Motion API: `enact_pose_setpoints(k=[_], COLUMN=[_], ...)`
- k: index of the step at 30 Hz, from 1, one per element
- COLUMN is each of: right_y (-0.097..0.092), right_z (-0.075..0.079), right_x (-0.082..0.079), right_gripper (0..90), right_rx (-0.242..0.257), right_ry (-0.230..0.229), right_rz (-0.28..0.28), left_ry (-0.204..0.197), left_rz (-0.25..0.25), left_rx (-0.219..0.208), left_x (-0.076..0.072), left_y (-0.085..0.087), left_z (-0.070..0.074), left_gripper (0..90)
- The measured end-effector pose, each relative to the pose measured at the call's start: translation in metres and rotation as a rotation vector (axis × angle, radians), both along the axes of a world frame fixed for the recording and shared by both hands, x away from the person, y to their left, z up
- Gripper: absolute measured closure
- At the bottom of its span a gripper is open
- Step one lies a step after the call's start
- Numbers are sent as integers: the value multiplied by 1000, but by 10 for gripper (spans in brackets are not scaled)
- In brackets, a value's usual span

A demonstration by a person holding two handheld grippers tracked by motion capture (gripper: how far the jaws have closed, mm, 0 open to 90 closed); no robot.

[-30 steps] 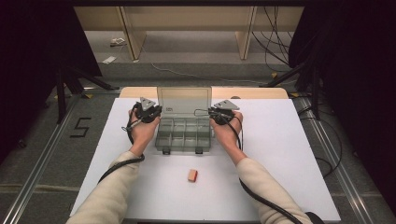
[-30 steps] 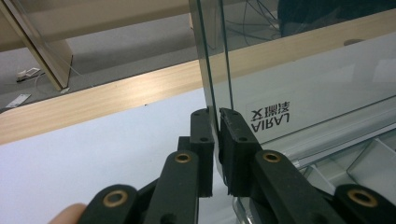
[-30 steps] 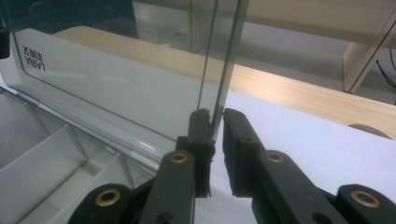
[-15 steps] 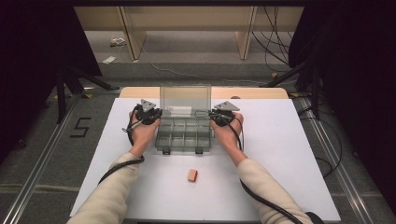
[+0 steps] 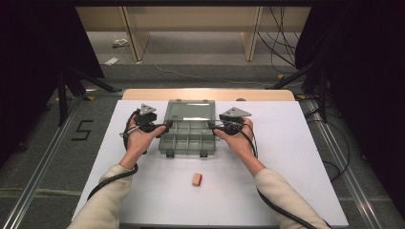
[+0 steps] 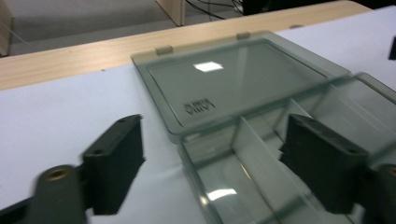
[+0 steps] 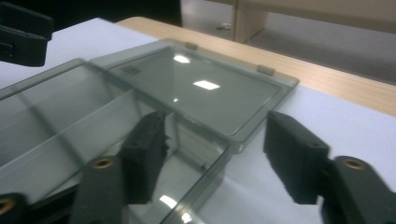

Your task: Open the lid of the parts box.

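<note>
The clear plastic compartment box sits at the middle of the white table, its hinged lid laid flat open behind it. It looks light, stiff and slippery, so a thin side wall is probably the best place to grip. Smoky dividers split it into small empty cells. The left gripper and right gripper have just been opening; each now stands spread astride a side wall, pinching nothing. A small tan block lies nearer the person.

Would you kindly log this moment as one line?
box lid: open, laid back | left gripper: jaws just opened | right gripper: jaws just opened | eraser: untouched
</note>
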State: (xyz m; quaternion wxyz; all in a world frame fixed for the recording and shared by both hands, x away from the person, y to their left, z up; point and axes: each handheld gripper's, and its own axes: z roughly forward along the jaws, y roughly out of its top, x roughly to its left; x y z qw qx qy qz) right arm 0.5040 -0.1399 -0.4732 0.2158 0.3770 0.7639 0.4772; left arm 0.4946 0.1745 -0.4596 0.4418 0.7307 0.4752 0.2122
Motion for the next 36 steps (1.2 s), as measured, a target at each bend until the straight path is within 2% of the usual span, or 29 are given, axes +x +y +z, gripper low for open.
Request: enact_pose_setpoints(k=[3,6,9,23,27,36], right_y=[-2,-5,-7,-18,-21,-25], right_z=[3,6,8,11,13,8], right_x=[-6,-13,-21,-60,-70,-90], right_gripper=[298,273,262,248,248,249], right_rx=[1,0,-11,-7,1,-15], right_ry=[5,3,0,9,12,25], right_rz=[38,74,106,200,216,261], left_ry=[0,17,22,-5,-6,-12], left_rz=[-32,-53,-72,-102,-108,-110], left_rx=[22,18,30,36,36,48], left_x=[-8,-16,-25,-56,-60,-61], left_y=[0,1,3,9,10,9], left_z=[1,-1,-4,0,0,0], left_gripper=[96,25,0,0,0,0])
